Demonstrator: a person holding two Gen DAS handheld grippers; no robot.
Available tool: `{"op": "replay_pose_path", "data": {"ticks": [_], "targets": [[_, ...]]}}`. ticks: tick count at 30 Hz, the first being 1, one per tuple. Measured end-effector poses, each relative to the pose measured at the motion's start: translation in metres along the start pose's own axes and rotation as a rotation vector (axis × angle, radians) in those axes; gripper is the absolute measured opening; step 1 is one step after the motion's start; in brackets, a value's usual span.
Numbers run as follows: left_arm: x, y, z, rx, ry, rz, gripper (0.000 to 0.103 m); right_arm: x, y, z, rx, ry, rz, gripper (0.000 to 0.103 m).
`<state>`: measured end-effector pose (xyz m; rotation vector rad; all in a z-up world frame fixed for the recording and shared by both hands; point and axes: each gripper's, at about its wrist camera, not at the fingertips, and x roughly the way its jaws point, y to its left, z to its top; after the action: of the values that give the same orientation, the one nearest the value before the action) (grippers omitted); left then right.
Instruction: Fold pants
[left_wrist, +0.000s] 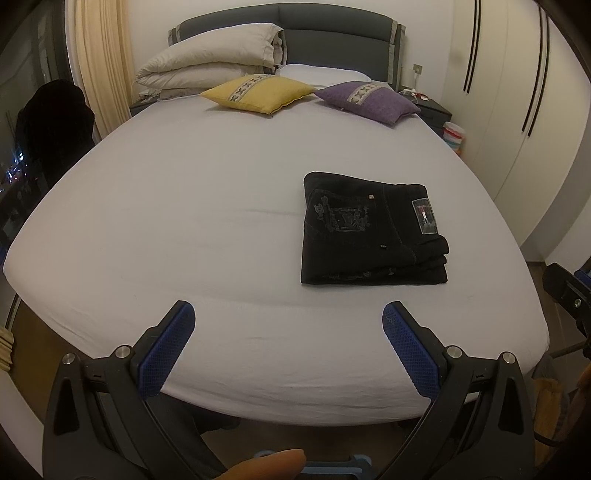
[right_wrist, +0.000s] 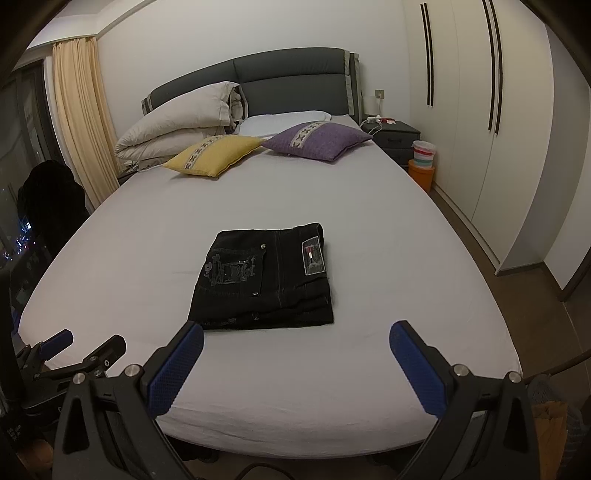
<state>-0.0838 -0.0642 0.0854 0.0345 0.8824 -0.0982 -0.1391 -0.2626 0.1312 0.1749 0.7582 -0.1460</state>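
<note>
Black pants (left_wrist: 373, 230) lie folded into a compact rectangle on the white bed (left_wrist: 184, 229), back pocket and label patch up. They also show in the right wrist view (right_wrist: 264, 278), near the foot of the bed (right_wrist: 406, 240). My left gripper (left_wrist: 288, 314) is open and empty, held above the bed's foot edge, short of the pants and to their left. My right gripper (right_wrist: 295, 332) is open and empty, just in front of the pants. The left gripper also shows at the lower left of the right wrist view (right_wrist: 85, 341).
A yellow cushion (left_wrist: 258, 92), a purple cushion (left_wrist: 369, 101) and a folded duvet (left_wrist: 210, 59) lie at the headboard. A nightstand (right_wrist: 391, 138) and boxes (right_wrist: 423, 160) stand to the right, by wardrobe doors (right_wrist: 480, 110). A curtain (right_wrist: 79, 118) and a dark chair (right_wrist: 51, 199) are on the left.
</note>
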Motion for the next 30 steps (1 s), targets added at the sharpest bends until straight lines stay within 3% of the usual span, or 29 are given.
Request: {"op": "replay_pose_path", "data": {"ticks": [30], "targets": [[-0.0011,0.0009,-0.0004,0.001,0.001,-0.001,0.103,0.0027,-0.0003,-0.0048,0.001,0.005,0.0,0.103]]}}
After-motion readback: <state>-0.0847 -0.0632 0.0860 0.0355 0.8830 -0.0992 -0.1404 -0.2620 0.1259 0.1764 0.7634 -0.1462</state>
